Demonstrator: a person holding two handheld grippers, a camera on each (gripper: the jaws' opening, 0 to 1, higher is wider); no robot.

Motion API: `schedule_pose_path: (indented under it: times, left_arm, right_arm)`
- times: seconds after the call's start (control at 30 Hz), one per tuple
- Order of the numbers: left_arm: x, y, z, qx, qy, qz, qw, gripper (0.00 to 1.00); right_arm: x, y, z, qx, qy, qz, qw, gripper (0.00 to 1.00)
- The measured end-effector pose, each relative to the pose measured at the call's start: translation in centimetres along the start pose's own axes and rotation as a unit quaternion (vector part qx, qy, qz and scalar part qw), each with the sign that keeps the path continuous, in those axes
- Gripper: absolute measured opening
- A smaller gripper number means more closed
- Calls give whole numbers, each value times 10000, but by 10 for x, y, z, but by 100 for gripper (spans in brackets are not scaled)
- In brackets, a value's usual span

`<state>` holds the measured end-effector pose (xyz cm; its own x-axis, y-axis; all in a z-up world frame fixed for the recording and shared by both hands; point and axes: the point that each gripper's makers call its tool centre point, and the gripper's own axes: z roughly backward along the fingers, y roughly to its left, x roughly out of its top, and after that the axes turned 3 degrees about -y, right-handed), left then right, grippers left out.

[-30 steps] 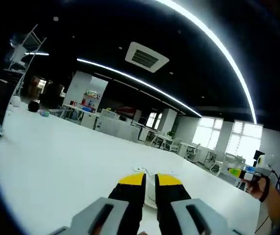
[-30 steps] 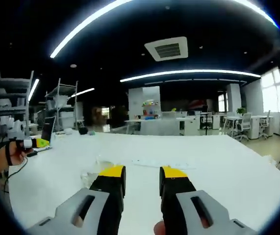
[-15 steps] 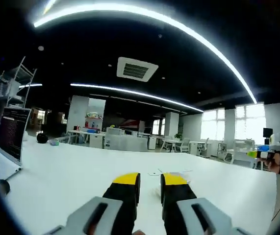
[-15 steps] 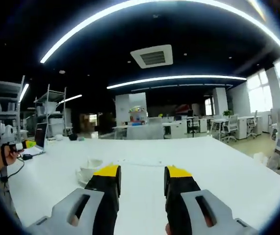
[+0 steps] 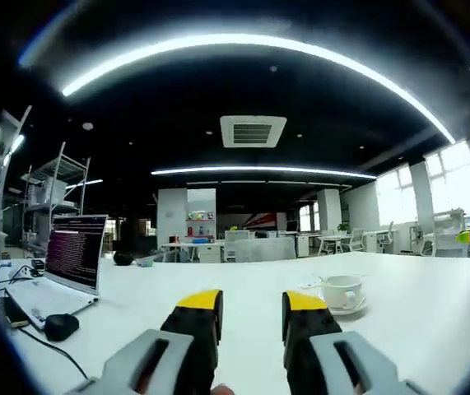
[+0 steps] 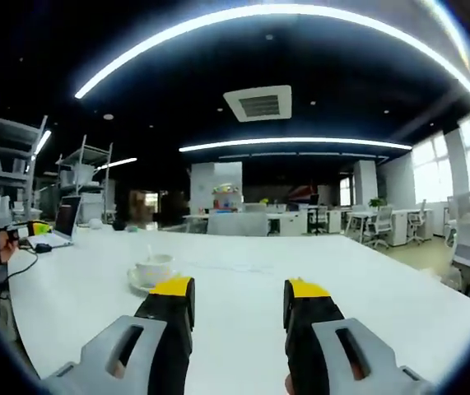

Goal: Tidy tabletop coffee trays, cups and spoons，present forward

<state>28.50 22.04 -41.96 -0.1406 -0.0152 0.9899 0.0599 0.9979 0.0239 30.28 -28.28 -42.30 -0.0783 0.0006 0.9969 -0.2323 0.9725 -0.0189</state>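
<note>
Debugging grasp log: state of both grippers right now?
Left gripper: open, holding nothing.
Right gripper: open, holding nothing.

White cup (image 5: 342, 291) and table (image 5: 416, 329); yellow-tipped black fingers (image 5: 199, 317)

We are seeing a glossy white ceramic cup (image 5: 342, 291) on its saucer (image 5: 343, 309), shining on a smooth matt white table (image 5: 136, 317). Nearer, we are noting matt grey plastic jaws with yellow tips.
</note>
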Motion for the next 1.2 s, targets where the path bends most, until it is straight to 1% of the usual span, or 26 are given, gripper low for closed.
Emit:
schedule_pose_path:
  times: [0.1, 0.2, 0.27, 0.37, 0.43, 0.5, 0.73, 1.0, 1.2]
  left_arm:
    - [-2, 4, 4, 54, 25, 53, 10000, 30]
    - [-3, 2, 6, 21, 21, 29, 10000, 31]
    - [-7, 3, 9, 68, 47, 0, 10000, 31]
    - [-15, 1, 10, 79, 124, 155, 9998, 31]
    - [-16, 1, 11, 99, 113, 165, 9998, 31]
    - [-16, 0, 12, 112, 105, 240, 9996, 31]
    - [-16, 2, 14, 150, 32, 358, 9992, 31]
    - [-13, 4, 14, 170, -6, 373, 9992, 30]
    - [-9, 3, 14, 146, -72, 366, 9992, 30]
  right_arm:
    - [-8, 5, -2, 62, 96, -46, 9999, 43]
    - [-14, 7, 0, 59, 187, 28, 9998, 47]
    - [-15, 8, 2, 72, 178, -20, 9998, 46]
    - [-18, 10, 5, 19, 176, -77, 9998, 45]
    - [-18, 9, 6, -37, 137, -146, 9998, 44]
    - [-17, 9, 6, -73, 92, -245, 9996, 43]
    - [-18, 9, 5, -95, 106, -282, 9995, 41]
    - [-14, 11, 3, -139, 51, -345, 9993, 39]
    - [-14, 13, 7, -131, 11, -371, 9992, 39]
